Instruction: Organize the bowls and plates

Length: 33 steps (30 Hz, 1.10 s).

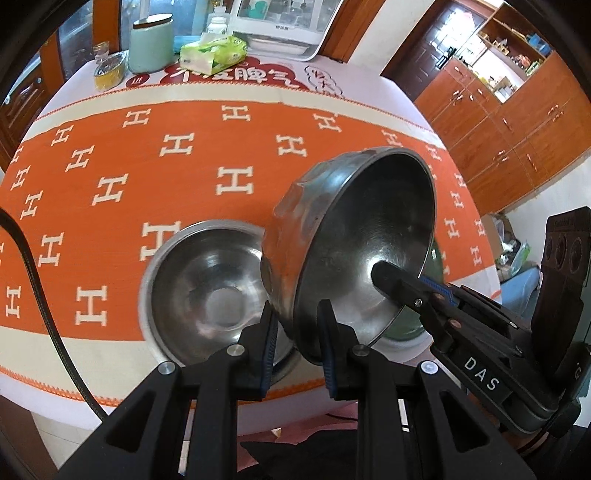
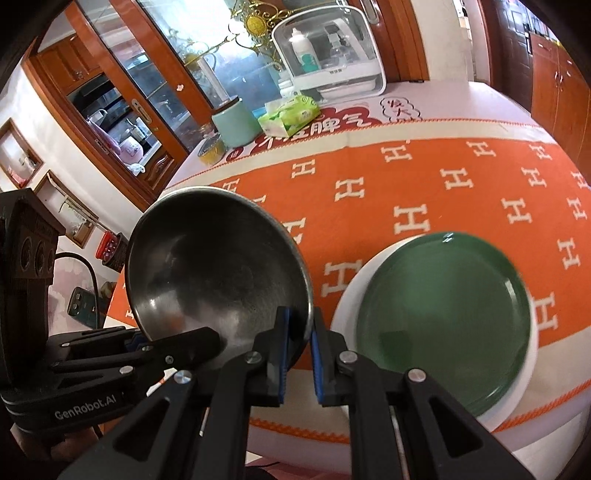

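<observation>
A steel bowl (image 1: 369,229) (image 2: 207,266) hangs tilted above the orange tablecloth, gripped by both grippers at its rim. My left gripper (image 1: 297,332) is shut on the near rim, one finger inside and one outside. My right gripper (image 2: 298,341) is shut on the rim at the bowl's other side; in the left wrist view one of its fingers (image 1: 388,277) shows inside the bowl. A second steel bowl (image 1: 214,295) rests on the table with a white rim around it, just left of the held one. A green plate (image 2: 443,314) lies on a white plate (image 2: 345,295) to the right.
At the table's far end stand a mint canister (image 1: 151,42), a green tissue pack (image 1: 212,53), a small glass jar (image 1: 107,70) and a white appliance (image 1: 284,22). A black cable (image 1: 37,277) crosses the left side. The table's near edge runs just below the grippers.
</observation>
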{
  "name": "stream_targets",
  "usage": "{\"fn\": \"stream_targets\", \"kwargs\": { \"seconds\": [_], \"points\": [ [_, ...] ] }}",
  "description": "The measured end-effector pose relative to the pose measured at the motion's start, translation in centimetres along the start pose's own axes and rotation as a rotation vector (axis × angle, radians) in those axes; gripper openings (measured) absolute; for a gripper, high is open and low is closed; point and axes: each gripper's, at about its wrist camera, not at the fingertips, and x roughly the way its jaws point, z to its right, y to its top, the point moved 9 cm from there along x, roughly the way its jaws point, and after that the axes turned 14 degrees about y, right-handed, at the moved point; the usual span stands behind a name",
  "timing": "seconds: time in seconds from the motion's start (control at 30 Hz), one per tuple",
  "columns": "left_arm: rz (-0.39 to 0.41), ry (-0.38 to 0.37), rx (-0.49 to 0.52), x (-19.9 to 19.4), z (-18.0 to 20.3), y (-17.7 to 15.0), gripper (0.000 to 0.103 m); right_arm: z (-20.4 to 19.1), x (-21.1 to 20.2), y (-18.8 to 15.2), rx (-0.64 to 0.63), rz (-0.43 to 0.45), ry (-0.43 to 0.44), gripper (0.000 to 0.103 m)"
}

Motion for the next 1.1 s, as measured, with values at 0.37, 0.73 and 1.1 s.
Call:
{"fn": "stream_targets", "kwargs": {
  "seconds": [0.37,0.73,1.1],
  "points": [
    [-0.084,-0.006,0.007,1.8,-3.9,-0.8,0.019,-1.4,3.6,-2.4,0.038,-0.097,-0.03,0.013],
    [-0.117,-0.049,-0.013,2.6,-5.0,-1.5,0.023,-1.7,4.6,-3.6,0.038,-0.156,-0.068,0.015],
    [-0.082,-0.053,-0.035,1.8,-5.3,-1.4,0.03,-1.9,4.2,-3.7,0.025,-0.164,-0.072,0.019]
  ]
}}
